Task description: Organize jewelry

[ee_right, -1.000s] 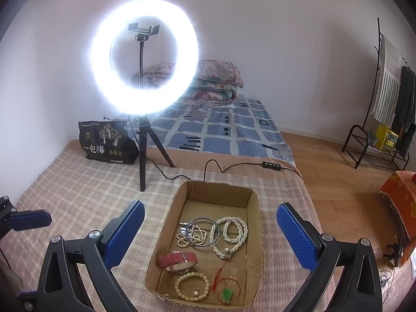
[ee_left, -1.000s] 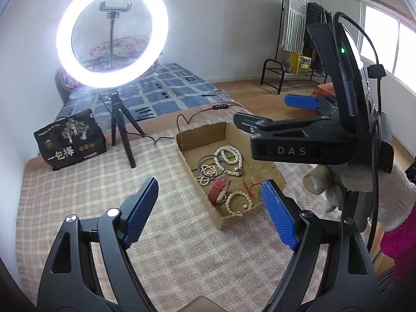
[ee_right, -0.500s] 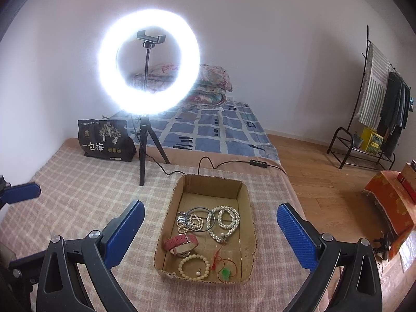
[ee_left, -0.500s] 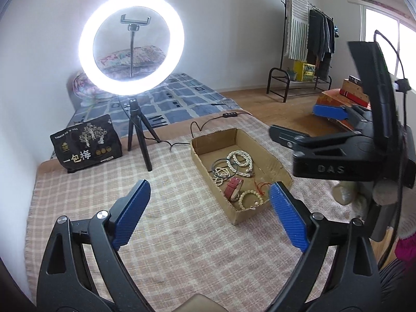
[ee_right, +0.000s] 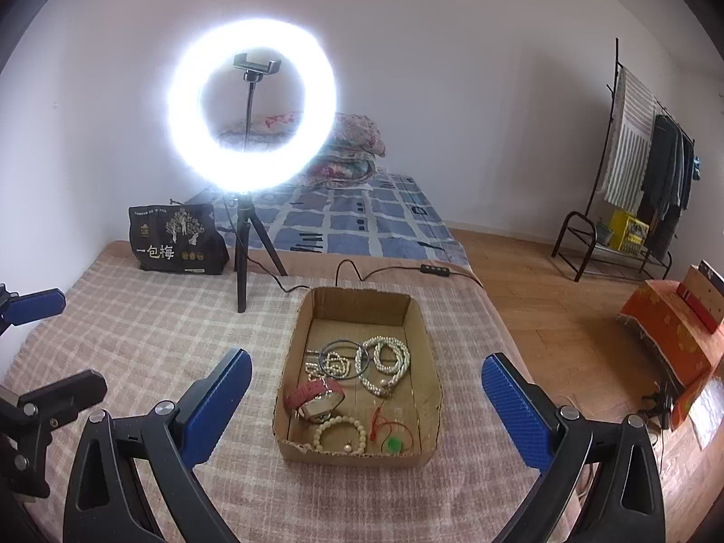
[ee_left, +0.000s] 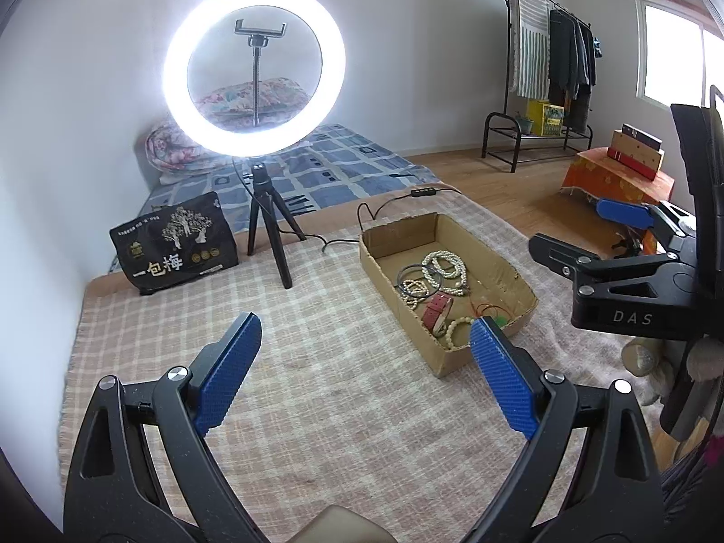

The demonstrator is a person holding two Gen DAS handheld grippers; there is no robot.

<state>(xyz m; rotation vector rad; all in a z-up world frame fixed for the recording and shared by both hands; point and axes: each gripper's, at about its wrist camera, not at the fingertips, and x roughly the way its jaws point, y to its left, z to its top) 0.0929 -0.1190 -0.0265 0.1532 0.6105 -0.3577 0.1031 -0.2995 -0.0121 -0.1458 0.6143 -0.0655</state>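
Both grippers have drawn back and up over the last second: the cardboard tray (ee_right: 430, 389) sat large and close between the fingers a second ago and now looks smaller and farther off in each wrist view, with more of the room showing around it. Nothing inside the tray seems to have shifted in that time.

All the jewelry in sight lies in the tray. A white pearl strand (ee_right: 384, 362) is looped near the middle, touching a dark bangle (ee_right: 340, 359) that rings a smaller beaded chain. Toward the near end sits a red bracelet (ee_right: 316, 396), then a cream bead bracelet (ee_right: 340, 435), and beside that a red cord with a green pendant (ee_right: 392, 443). The far third of the tray floor is bare cardboard.

Left gripper (ee_left: 364, 373) and right gripper (ee_right: 364, 402) each stand with jaws wide apart and nothing between the pads; the right one hangs nearly over the tray, the left one off to its side above the checked blanket (ee_left: 316, 407).

Pulling away with empty jaws fits two readings: pieces gathered into the tray and the hands retiring, or a loose heap waiting to be sorted out of it. The pictures do not settle which.

Behind the tray stand a ring light (ee_right: 253, 106) on a tripod and a black printed bag (ee_right: 176, 240).
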